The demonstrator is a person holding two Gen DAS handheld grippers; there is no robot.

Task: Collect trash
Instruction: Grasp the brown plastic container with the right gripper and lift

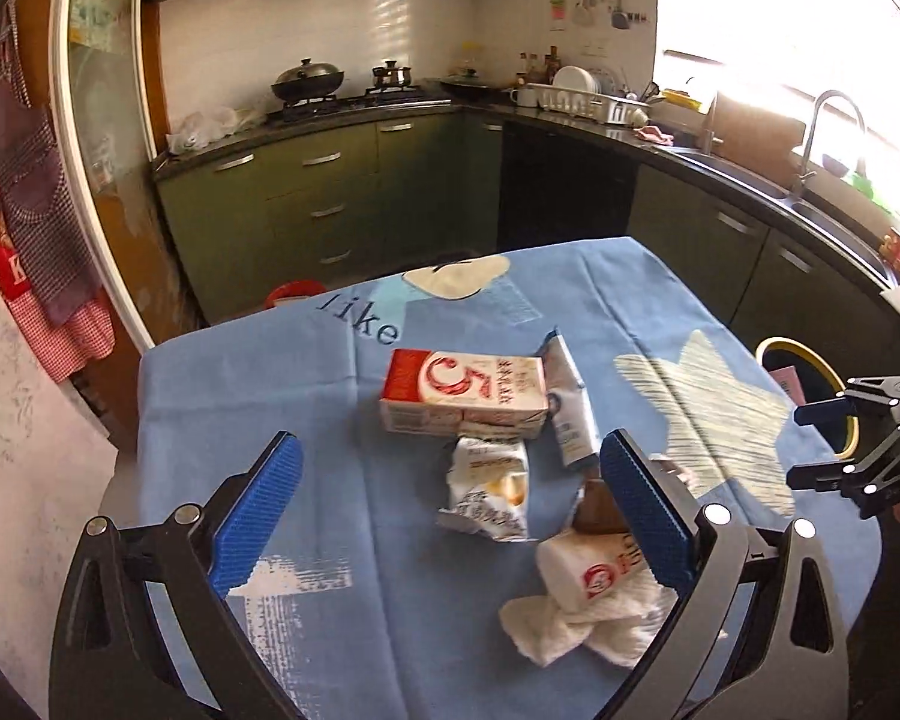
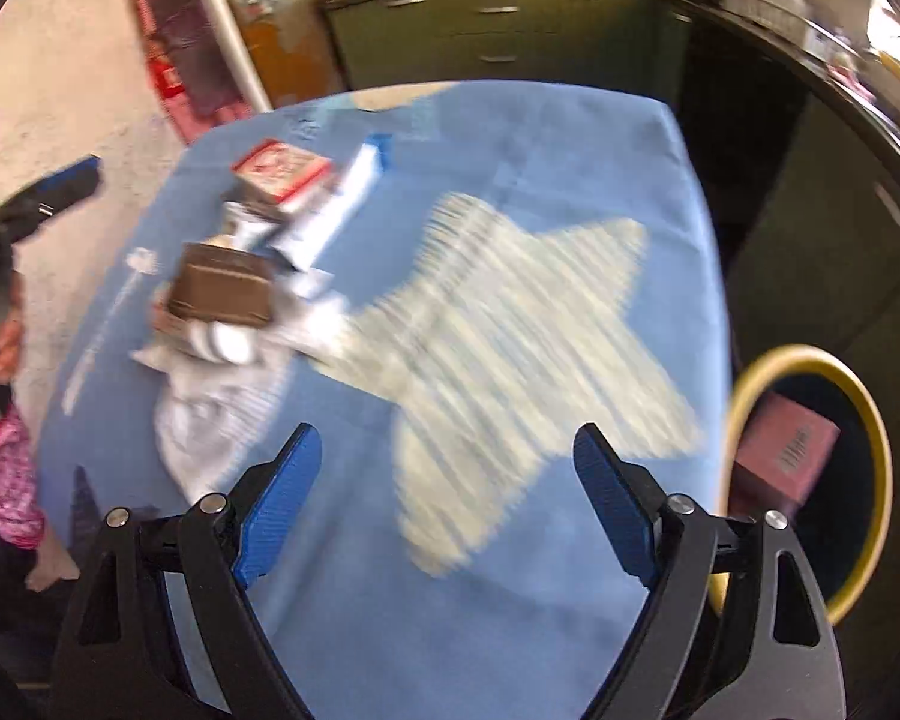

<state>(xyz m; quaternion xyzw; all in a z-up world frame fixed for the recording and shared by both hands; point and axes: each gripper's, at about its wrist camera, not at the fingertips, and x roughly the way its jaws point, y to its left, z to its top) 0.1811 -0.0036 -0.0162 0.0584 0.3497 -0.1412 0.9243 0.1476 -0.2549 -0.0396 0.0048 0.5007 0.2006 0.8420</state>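
Note:
A pile of trash lies on the blue tablecloth (image 1: 258, 396): a red and white carton (image 1: 463, 393), a flattened blue and white carton (image 1: 570, 402), a crumpled white wrapper (image 1: 489, 489), a white paper cup (image 1: 588, 570) on crumpled tissue (image 1: 570, 630), and a brown box (image 2: 222, 291). My left gripper (image 1: 450, 516) hangs open above the pile with nothing between its blue pads. My right gripper (image 2: 447, 501) is open and empty over the star print (image 2: 510, 348), right of the pile. It also shows at the right edge of the left wrist view as right gripper (image 1: 834, 444).
A yellow-rimmed bin (image 2: 870, 450) stands off the table's right edge with a pink box (image 2: 786, 450) inside. Green kitchen cabinets (image 1: 330, 204), a stove and a sink counter run behind the table. A person's hand and pink sleeve (image 2: 0, 468) are at the left.

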